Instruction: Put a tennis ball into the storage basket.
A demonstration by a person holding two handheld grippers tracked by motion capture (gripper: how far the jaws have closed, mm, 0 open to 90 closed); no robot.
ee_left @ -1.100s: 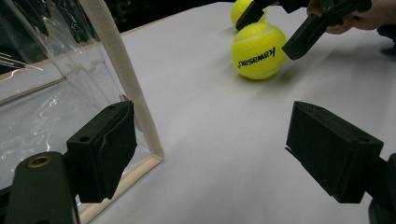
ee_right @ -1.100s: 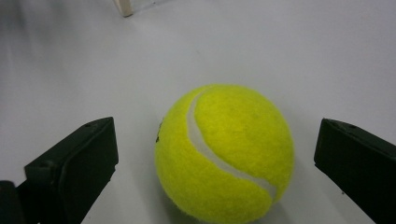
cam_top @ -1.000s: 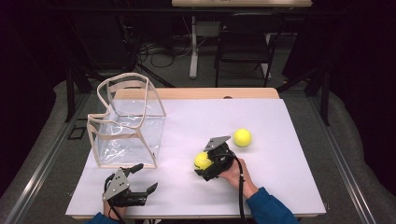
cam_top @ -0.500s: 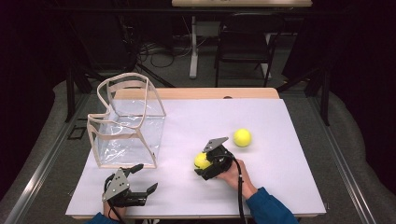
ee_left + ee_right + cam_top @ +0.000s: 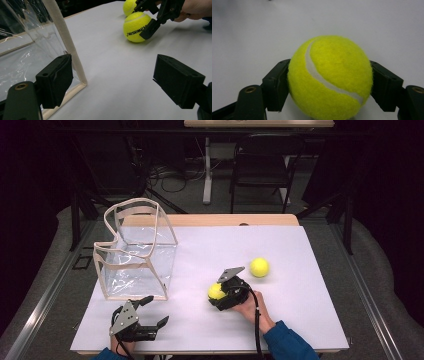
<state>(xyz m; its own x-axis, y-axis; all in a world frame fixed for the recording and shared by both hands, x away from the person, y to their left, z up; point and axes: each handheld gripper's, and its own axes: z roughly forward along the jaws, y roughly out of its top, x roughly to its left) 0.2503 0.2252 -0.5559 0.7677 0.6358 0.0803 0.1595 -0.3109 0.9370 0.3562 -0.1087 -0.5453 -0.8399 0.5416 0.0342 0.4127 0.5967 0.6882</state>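
A tennis ball [image 5: 330, 78] sits on the white table [image 5: 310, 320], pinched between the right gripper [image 5: 225, 292]'s jaws. This looks like the grasp step; lifting it toward the clear bag [image 5: 135, 252] probably comes next. The left gripper [image 5: 145, 317] rests spread, empty, just beside the bag.

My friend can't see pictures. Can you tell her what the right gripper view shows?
A fuzzy yellow tennis ball with a curved white seam sits squeezed between the right gripper's two black jaws. Behind it is a plain white table.
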